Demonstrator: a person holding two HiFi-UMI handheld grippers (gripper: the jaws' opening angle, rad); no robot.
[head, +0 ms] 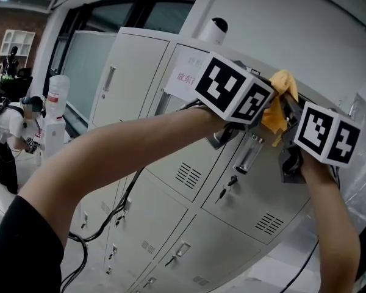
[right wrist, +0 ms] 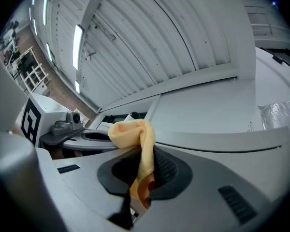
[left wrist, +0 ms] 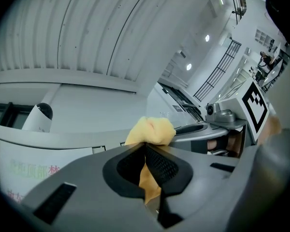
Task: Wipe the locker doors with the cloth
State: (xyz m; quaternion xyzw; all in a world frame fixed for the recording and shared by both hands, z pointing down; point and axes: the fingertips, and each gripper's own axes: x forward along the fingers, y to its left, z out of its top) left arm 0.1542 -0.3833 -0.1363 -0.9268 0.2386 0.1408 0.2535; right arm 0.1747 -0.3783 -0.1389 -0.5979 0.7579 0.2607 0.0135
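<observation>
Two bare arms reach up toward a bank of grey locker doors (head: 189, 170). The left gripper (left wrist: 147, 151) and the right gripper (right wrist: 142, 161) sit close together near the top edge of an upper door. Both hold the same yellow cloth (head: 279, 96). Each gripper's dark fingers (left wrist: 162, 164) are closed on the cloth, which bunches above them and hangs down between them. A white dome camera (head: 215, 30) stands on top of the lockers. A paper label (head: 186, 75) is stuck on a door beside the left gripper.
</observation>
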